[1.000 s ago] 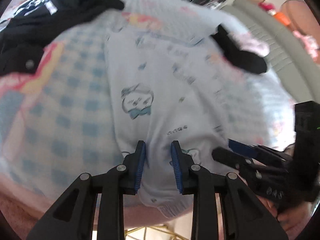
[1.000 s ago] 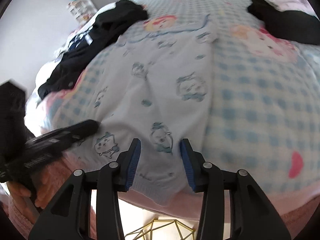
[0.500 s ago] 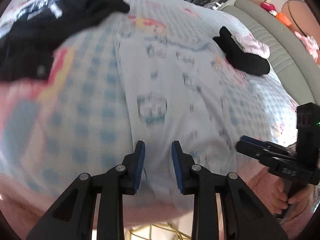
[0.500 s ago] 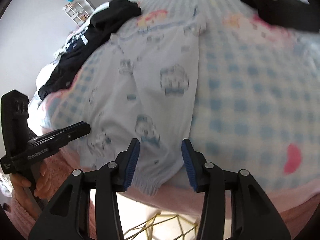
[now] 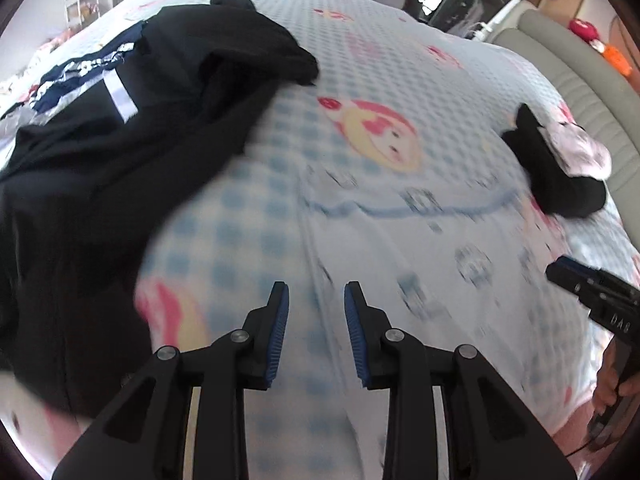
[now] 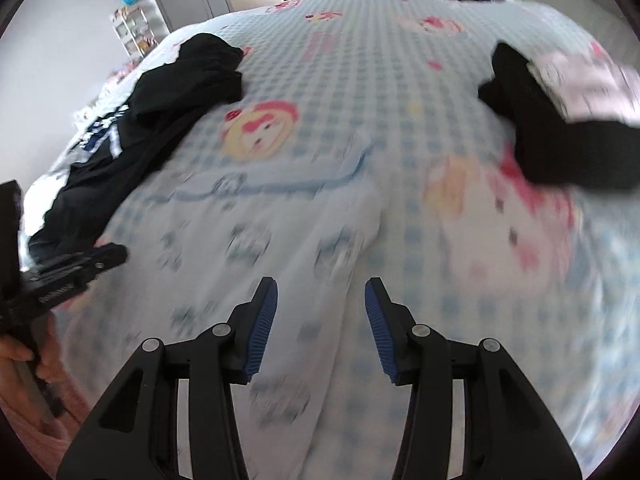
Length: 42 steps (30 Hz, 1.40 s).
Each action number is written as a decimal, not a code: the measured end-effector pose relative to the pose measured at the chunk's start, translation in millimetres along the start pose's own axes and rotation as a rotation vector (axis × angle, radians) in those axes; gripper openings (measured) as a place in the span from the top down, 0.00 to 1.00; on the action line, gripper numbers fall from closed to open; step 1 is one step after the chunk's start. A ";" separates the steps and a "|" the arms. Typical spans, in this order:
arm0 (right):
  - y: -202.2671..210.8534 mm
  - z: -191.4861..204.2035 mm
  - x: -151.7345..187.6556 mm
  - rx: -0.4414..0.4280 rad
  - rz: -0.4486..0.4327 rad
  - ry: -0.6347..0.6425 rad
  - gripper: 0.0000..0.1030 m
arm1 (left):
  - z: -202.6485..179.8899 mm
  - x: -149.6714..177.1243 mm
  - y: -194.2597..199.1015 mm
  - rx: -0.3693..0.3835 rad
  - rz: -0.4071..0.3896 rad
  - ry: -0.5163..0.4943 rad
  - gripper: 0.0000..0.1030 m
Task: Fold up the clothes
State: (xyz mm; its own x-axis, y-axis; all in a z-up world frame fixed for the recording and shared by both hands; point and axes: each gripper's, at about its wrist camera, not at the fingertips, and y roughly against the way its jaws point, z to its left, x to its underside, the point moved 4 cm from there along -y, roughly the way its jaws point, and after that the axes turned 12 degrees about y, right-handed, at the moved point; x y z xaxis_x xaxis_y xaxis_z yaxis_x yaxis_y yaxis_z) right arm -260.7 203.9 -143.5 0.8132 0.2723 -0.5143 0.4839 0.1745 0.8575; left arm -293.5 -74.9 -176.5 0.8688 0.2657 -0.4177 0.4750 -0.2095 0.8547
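A pale blue-white garment with small printed figures (image 5: 420, 280) lies spread flat on the checked bedcover (image 5: 392, 60). Motion blurs it. My left gripper (image 5: 316, 292) hovers open low over its left part, and a fabric crease runs between the fingers. My right gripper (image 6: 321, 288) is open over the right part of the same garment (image 6: 260, 240). Each gripper also shows in the other's view: the right gripper (image 5: 592, 292) at the right edge, the left gripper (image 6: 76, 268) at the left edge. Whether the fingers touch the cloth is hidden by blur.
A heap of black clothes (image 5: 120, 152) with a navy-and-white piece lies left of the garment. A folded black item (image 5: 556, 184) with a pink one (image 5: 580, 152) on it sits at the right. A grey padded headboard (image 5: 580, 80) runs along the far right.
Both grippers have moved forward from the garment's near hem and the bed edge to over its body. The hem has dropped out of view. Finger gaps are unchanged.
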 end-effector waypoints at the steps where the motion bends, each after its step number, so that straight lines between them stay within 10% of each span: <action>1: -6.3 -5.1 -11.0 0.008 -0.004 0.009 0.52 | 0.9 -9.0 -6.0 0.003 0.003 0.007 0.69; 3: -21.7 -20.3 -34.9 0.031 -0.035 0.011 0.33 | 0.3 -21.4 -15.1 0.001 0.004 0.008 0.69; 7: -55.3 -44.2 -64.8 0.088 -0.020 0.021 0.31 | -12.3 -37.9 -30.6 0.009 -0.005 -0.055 0.69; 10: -81.2 -45.1 -70.0 0.033 0.043 0.067 0.61 | -26.2 -41.5 -41.3 0.021 -0.006 -0.118 0.69; 12: -94.0 -40.4 -66.9 0.009 0.080 0.111 0.67 | -31.4 -42.6 -48.9 0.002 -0.006 -0.139 0.69; 14: -102.9 -35.9 -64.1 -0.010 0.100 0.156 0.75 | -33.6 -44.7 -57.4 -0.011 -0.003 -0.150 0.91; 24: -73.0 -41.2 -75.3 -0.138 -0.065 0.140 0.92 | -29.0 -57.6 -36.8 0.034 -0.114 -0.105 0.93; 34: -123.8 -72.7 -61.6 -0.173 0.021 -0.077 0.92 | -8.9 -53.9 -66.6 0.017 -0.033 -0.060 0.82; 42: -65.8 -66.9 -86.4 -0.150 -0.129 -0.072 0.59 | -38.4 -53.2 -30.7 0.006 -0.077 -0.222 0.75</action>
State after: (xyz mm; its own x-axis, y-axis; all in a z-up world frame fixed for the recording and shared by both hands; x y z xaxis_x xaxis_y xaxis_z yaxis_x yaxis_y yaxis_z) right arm -384.5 232.2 -156.2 0.7715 0.1711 -0.6128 0.5362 0.3435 0.7710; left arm -359.6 -46.4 -168.7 0.8390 0.0679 -0.5398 0.5414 -0.2023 0.8161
